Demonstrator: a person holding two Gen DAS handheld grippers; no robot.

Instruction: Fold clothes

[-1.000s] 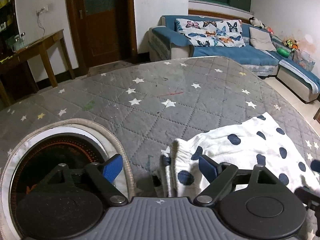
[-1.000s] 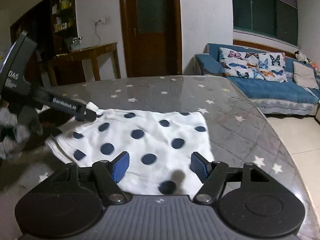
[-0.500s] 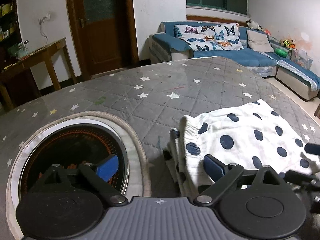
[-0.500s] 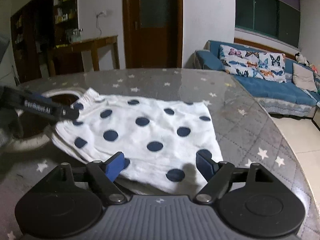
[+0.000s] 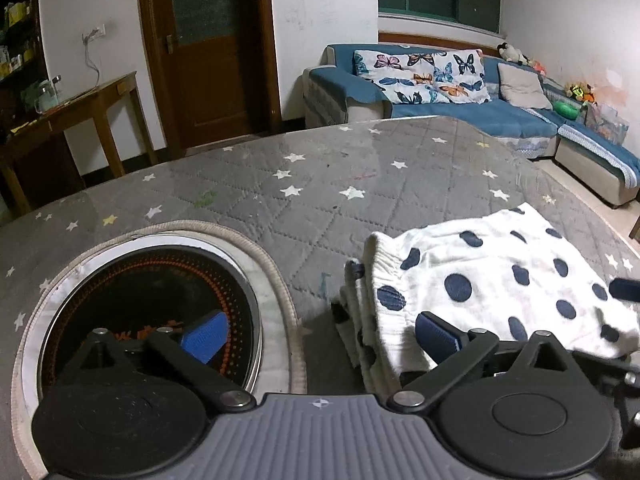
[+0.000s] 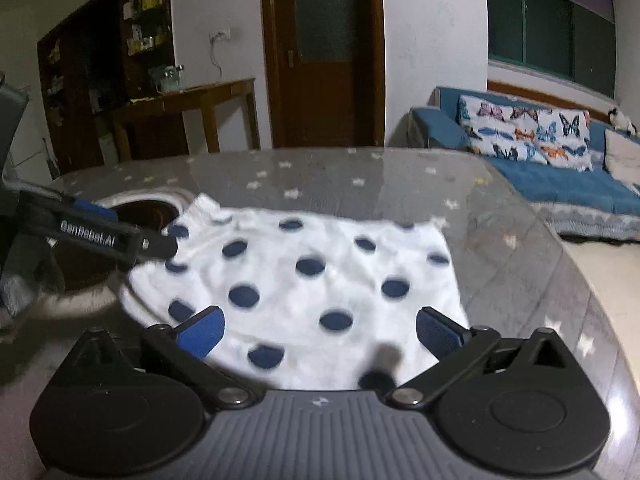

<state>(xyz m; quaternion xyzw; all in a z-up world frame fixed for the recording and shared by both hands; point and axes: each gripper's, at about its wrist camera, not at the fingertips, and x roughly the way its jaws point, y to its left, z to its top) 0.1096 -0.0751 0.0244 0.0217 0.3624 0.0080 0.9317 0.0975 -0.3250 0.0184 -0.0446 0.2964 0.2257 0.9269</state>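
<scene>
In the left wrist view, the left gripper (image 5: 318, 330) is hovering with its jaws spread wide and empty, just beside the layered left edge of the folded white cotton garment with navy polka dots (image 5: 488, 280), which is lying on the grey star-quilted surface (image 5: 280, 200) right of the round dark inset burner (image 5: 152, 304). In the right wrist view, the right gripper (image 6: 318, 332) is likewise hanging with jaws spread and empty over the near edge of the garment (image 6: 304, 280). I judge that a low jaw could snag a layer and pull the fold apart.

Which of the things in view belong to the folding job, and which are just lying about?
Job:
polka-dot garment, folded on the table
left gripper, open
right gripper, open

Lying about:
round inset burner
blue sofa
butterfly cushions
wooden side table
</scene>
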